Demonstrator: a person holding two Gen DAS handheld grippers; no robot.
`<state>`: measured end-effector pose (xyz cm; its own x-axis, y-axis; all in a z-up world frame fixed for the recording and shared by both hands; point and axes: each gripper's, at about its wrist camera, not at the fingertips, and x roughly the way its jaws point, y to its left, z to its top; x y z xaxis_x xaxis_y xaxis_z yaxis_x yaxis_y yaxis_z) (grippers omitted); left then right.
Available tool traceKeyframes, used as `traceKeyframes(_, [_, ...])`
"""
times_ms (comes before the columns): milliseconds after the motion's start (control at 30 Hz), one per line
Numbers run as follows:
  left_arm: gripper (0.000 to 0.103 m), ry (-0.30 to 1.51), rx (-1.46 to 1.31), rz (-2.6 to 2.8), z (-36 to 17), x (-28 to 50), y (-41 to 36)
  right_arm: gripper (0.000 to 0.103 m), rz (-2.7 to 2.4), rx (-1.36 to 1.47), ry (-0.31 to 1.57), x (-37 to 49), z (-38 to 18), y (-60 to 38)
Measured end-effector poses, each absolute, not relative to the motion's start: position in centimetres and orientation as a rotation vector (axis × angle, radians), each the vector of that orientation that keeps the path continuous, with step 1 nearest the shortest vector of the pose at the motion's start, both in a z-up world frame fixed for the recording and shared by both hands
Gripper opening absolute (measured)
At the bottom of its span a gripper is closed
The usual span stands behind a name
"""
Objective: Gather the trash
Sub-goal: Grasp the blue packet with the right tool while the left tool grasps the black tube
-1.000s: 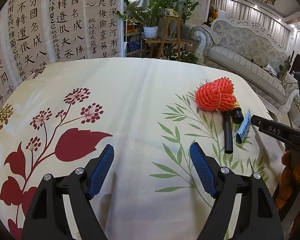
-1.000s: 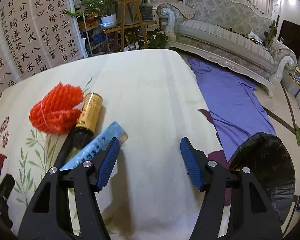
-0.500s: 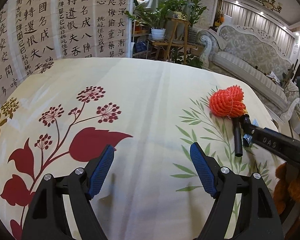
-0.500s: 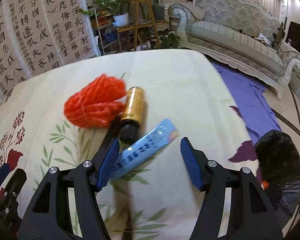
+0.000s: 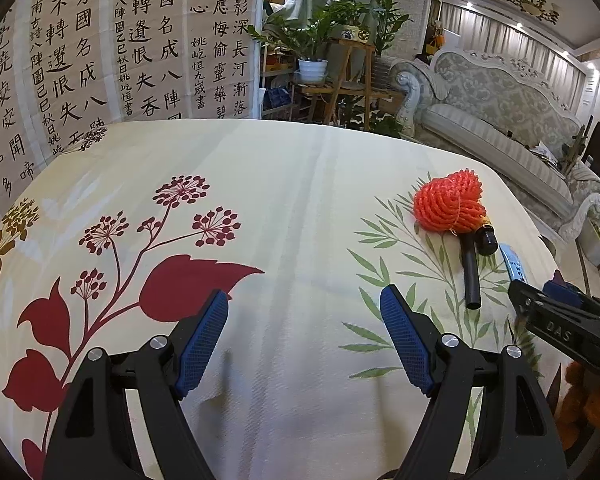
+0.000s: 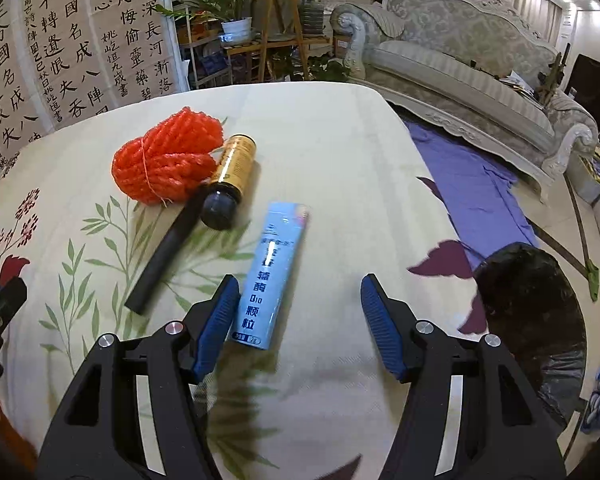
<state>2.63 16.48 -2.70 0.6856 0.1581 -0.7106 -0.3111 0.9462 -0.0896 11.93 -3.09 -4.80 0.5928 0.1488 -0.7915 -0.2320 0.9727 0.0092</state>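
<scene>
1. While both tongs stand open and empty, the cream floral-cloth surface (image 6: 340, 152) carries all trash.
2. Black plastic bin bag (image 6: 540, 312): beside surface edge.
3. Left tongs (image 5: 302, 338): over bare cloth.
4. Right tongs (image 6: 298, 322): light-blue flat sachet (image 6: 274, 272) beside its left pad.
5. Orange foam net (image 6: 168, 162), touching gold-labelled dark bottle (image 6: 228, 182) and black tube (image 6: 166, 256).

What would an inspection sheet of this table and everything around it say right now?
Surface: table under a cream cloth printed with red flowers and green leaves.
Job's things: light blue packet, orange net bundle, gold-and-black bottle and black tube, all lying on the cloth; the bottle touches the bundle and the tube. Black trash bag sits open beside the table.
Clutter: nothing seen.
Grippers: left gripper open over bare cloth; right gripper open, the packet's near end between its blue pads but not pressed.
Cables: nothing seen.
Surroundings: calligraphy panels, potted plants, sofa, purple cloth on the floor.
</scene>
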Motion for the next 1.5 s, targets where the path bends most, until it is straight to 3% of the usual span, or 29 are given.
traceKeyframes(133, [0.076, 0.774, -0.206, 0.265, -2.7, 2.8, 16.3, 0.061, 0.226, -0.11, 0.907, 11.9, -4.8, -3.1])
traceKeyframes(200, [0.076, 0.775, -0.205, 0.262, -2.7, 2.9, 16.1, 0.055, 0.234, -0.12, 0.904, 11.9, -4.9, -2.9])
traceKeyframes(300, [0.076, 0.777, -0.203, 0.253, -2.7, 3.1, 15.8, 0.041, 0.268, -0.145, 0.893, 11.5, -4.9, -2.3])
traceKeyframes(367, [0.076, 0.779, -0.197, 0.244, -2.7, 3.4, 15.4, 0.026, 0.284, -0.151, 0.888, 11.2, -4.9, -2.3])
traceKeyframes(433, [0.076, 0.782, -0.19, 0.232, -2.7, 3.5, 14.9, 0.019, 0.291, -0.154, 0.887, 11.2, -4.9, -2.5])
traceKeyframes(1067, [0.074, 0.834, -0.082, 0.044, -3.3, 9.3, 8.3, 0.017, 0.33, -0.054, 0.891, 15.3, -4.9, -6.0])
traceKeyframes(1167, [0.063, 0.854, -0.07, 0.035, -3.6, 10.2, 7.9, 0.018, 0.344, -0.045, 0.893, 15.7, -4.9, -6.2])
traceKeyframes(1233, [0.046, 0.886, -0.071, 0.02, -4.2, 10.5, 7.4, 0.018, 0.352, -0.035, 0.895, 15.8, -4.9, -6.4])
traceKeyframes(1367, [0.038, 0.89, -0.052, 0.005, -4.2, 10.5, 7.1, 0.018, 0.355, -0.031, 0.895, 15.8, -4.9, -6.4])
traceKeyframes(1500, [0.016, 0.889, -0.029, -0.016, -4.2, 10.4, 6.5, 0.018, 0.353, -0.038, 0.894, 15.8, -4.9, -6.3])
